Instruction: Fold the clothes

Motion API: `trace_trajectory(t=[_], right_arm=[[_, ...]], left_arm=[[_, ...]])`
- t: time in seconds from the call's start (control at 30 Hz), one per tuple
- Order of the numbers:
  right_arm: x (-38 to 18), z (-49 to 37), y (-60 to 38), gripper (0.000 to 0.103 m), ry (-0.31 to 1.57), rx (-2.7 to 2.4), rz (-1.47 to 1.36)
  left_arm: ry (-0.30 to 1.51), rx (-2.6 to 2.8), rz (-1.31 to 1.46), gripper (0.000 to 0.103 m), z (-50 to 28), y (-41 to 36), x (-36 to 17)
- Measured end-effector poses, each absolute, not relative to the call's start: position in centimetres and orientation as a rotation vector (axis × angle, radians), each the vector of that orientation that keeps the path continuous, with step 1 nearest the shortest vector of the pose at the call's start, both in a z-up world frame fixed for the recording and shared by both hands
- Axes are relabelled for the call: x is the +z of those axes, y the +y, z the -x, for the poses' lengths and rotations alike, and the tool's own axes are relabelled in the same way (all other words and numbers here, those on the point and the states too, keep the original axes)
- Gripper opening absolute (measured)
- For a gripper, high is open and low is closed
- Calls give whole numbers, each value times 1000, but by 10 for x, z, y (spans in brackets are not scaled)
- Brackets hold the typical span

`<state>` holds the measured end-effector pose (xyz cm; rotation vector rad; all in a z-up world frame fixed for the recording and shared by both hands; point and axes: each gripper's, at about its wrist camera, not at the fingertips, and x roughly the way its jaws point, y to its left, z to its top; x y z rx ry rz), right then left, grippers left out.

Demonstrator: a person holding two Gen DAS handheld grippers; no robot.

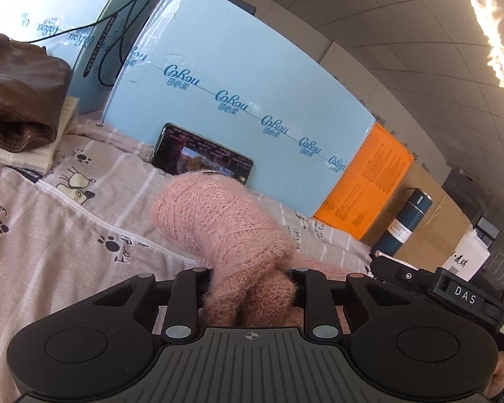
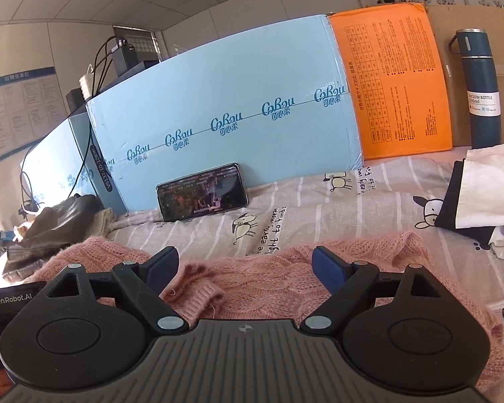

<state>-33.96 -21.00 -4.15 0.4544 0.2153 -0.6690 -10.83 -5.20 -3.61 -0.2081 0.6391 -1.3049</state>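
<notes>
Left wrist: jaws clamp pink sweater; right jaws wide open above it.

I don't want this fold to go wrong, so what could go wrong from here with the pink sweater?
1. The left gripper pinches a thick bunch of the fuzzy pink sweater; the loose knit could snag on the fingers or stretch when pulled.
2. The right gripper is open above the sweater, so only one side is held and the fold may go uneven.
3. The phone leans on the blue box close behind; a swung sleeve could topple it.
</notes>
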Motion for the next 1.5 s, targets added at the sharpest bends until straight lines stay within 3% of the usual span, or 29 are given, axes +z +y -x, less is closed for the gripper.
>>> trace_trajectory(t=[0.57,0.83,1.03,1.1,1.17,1.23,1.3,1.33,1.4,1.47,1.5], right_arm=[[-37,376,-235,90,51,-684,-690],[-38,377,-236,90,44,-682,-697],[-39,380,-238,90,32,-625,-734],[-38,383,-238,90,18,-602,-750],[-37,385,-237,90,5,-594,-760],[-35,386,-235,91,3,-587,-755],[-34,386,-235,91,7,-573,-755],[-34,385,-235,91,12,-566,-757],[-34,385,-235,91,18,-557,-763],[-34,386,-235,91,22,-555,-773],[-33,387,-234,91,22,-552,-776]], left_arm=[[55,-901,-174,20,116,-30,25],[-212,-1061,-443,24,213,-68,9],[-233,-1292,-533,25,264,-84,-15],[-212,-1356,-557,30,271,-89,-21],[-197,-1404,-573,49,277,-91,-27],[-151,-1454,-579,59,277,-94,-31],[-94,-1511,-533,60,269,-93,-29],[-59,-1545,-479,65,261,-90,-24],[10,-1607,-370,80,246,-84,-16],[81,-1666,-259,101,230,-79,-7],[116,-1694,-203,102,223,-76,-3]])
